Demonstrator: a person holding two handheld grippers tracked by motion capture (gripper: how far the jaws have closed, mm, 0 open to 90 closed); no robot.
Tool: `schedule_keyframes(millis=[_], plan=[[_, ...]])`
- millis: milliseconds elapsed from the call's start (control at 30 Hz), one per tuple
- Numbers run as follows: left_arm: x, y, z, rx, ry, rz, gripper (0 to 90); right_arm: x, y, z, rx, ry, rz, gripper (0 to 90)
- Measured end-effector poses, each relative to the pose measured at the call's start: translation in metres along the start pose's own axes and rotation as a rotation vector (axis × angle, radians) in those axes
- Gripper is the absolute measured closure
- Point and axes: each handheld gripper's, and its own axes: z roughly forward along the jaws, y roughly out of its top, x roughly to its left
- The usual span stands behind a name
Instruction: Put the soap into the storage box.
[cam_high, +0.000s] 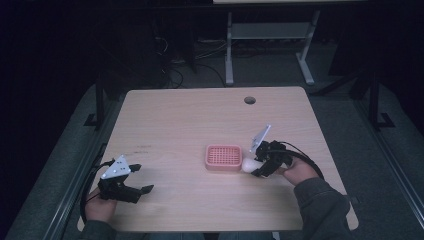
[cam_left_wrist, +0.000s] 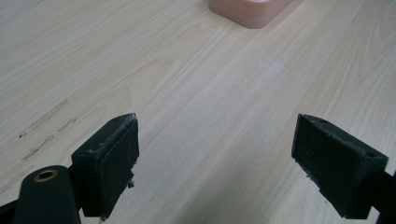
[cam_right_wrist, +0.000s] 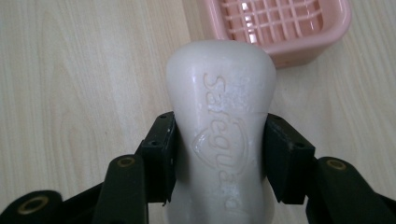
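Soap bar (cam_right_wrist: 219, 116) — white, waisted (embossed "Safeguard") — beside pink dish (cam_right_wrist: 280, 28).

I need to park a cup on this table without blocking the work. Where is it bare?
Bare: the far half of the table beyond the pink soap dish, and the stretch between it and the left gripper. Crowded: beside the dish, where the right gripper holds the soap.
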Motion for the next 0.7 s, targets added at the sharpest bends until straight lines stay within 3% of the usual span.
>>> schedule_keyframes(millis=[300,700], plan=[[0.001,0.000,-0.001,-0.003,0.001,-0.005,14.8,-0.002,0.021,-0.008,-0.007,-0.008,-0.043,49.2],[0.000,0.000,-0.002,-0.006,0.002,-0.003,14.8,-0.009,0.038,-0.008,-0.011,-0.007,-0.061,49.2]])
